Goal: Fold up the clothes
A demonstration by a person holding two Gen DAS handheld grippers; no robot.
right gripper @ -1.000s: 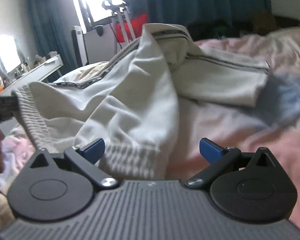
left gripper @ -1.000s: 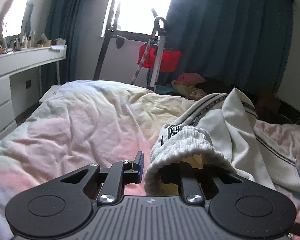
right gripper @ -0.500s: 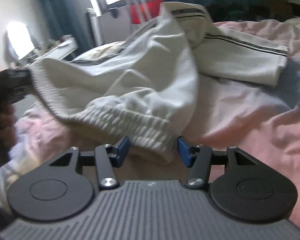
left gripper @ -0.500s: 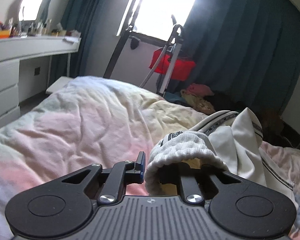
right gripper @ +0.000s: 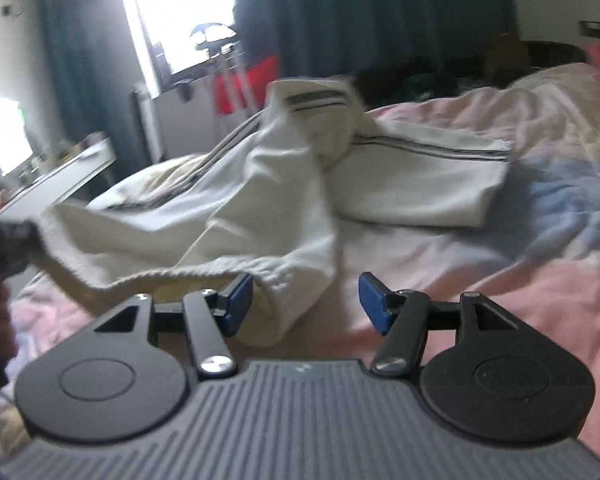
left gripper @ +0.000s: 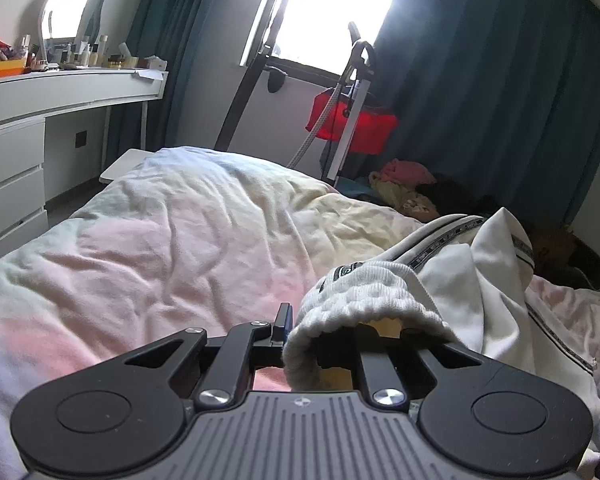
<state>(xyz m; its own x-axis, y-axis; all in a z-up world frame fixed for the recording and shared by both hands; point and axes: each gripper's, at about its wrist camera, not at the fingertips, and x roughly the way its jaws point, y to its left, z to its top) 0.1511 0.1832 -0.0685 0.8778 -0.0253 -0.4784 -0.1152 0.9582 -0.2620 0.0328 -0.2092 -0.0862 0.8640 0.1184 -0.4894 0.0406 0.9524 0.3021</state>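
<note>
White sweatpants with dark side stripes lie crumpled on the bed. My left gripper is shut on their ribbed waistband, whose cloth drapes over the right finger and hides it. In the right wrist view the left gripper shows blurred at the far left, pulling the waistband taut. My right gripper is open, and the waistband's other end hangs between its blue pads without being pinched. One pant leg lies flat toward the right.
The bed's pink and yellow duvet spreads wide to the left. A white dresser stands at the left wall. A red garment steamer and a clothes pile stand beyond the bed by the dark curtains.
My right gripper has opened wider; half a second ago its pads were close around the waistband. The left gripper has kept its hold and drawn the waistband lower and leftward.
</note>
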